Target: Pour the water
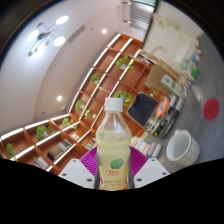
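The bottle (113,145) stands upright between the fingers of the claw (113,172), rising just ahead of the camera. It is a clear plastic drink bottle with a white screw cap (115,102) and a green label (113,158) round its lower body. It looks partly or mostly full of pale liquid, so I judge it fairly heavy for its size, with weight that will shift as it tips. The thin plastic wall should give under a hard squeeze, and the smooth label may be a little slippery. The labelled middle, where the pink pads (88,160) sit at either side, seems the best place to hold it: low enough to steady it, clear of the neck. The pads appear to press on both sides of the bottle, so the claw is pinching it, though the contact itself is partly hidden by the bottle. The cap is still on and would have to come off before any water runs.

Beyond, the largest thing is a wall of wooden shelves (95,85) with small green plants (41,131), far off. To the right and nearer stands a white cup (181,147) on a tabletop (163,150), the likely target. Nothing stands between bottle and cup.
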Demonstrator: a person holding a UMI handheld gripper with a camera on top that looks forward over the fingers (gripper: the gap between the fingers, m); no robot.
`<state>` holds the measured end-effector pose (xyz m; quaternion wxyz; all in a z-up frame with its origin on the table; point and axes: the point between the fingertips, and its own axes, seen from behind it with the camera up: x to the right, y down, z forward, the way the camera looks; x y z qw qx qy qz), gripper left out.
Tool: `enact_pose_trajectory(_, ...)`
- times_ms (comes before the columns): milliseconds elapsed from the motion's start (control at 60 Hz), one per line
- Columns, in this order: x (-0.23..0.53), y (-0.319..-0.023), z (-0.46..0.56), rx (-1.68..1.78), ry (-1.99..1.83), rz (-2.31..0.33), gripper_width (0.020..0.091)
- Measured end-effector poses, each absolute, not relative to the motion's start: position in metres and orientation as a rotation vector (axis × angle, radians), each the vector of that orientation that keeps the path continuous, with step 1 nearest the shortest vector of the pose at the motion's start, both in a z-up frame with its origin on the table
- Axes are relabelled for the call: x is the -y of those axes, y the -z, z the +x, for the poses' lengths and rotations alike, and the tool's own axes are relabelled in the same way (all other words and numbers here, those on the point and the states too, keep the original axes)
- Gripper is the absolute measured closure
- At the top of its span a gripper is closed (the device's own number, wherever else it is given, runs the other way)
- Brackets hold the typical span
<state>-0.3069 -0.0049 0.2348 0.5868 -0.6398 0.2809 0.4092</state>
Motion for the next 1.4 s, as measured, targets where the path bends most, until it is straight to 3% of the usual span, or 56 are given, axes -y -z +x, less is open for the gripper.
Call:
enact_pose_trajectory(167, -0.004, -0.276, -0.257, -0.277, -0.442, -1.537, 0.0715)
enact_pose_trajectory(400, -0.006, -0.275, -0.131, -0.162, 0.112, -1.581, 0.0717)
enact_pose_trajectory(517, -0.012, -0.244, -0.079, -0.166, 0.289, -1.630, 0.0716)
enact_pose_trajectory(617, -0.014, -0.203, -0.046, -0.192, 0.349, -1.698, 0.0715)
enact_pose_trajectory(633, -0.023, -0.183, -0.031, -0.192, 0.354, -1.700, 0.0716)
enact_pose_trajectory(883, -0.026, -0.097, -0.027, -0.207, 0.245, -1.802, 0.0702)
enact_pose_trajectory(1100, -0.020, -0.099, -0.031, -0.226, 0.200, -1.712, 0.0713)
enact_pose_trajectory(1283, -0.015, -0.097, -0.032, -0.217, 0.217, -1.742, 0.0588)
enact_pose_trajectory(1350, -0.008, -0.096, -0.038, -0.180, 0.218, -1.768, 0.0419)
enact_pose_trajectory(1400, 0.000, -0.097, -0.043, -0.154, 0.210, -1.774, 0.0338)
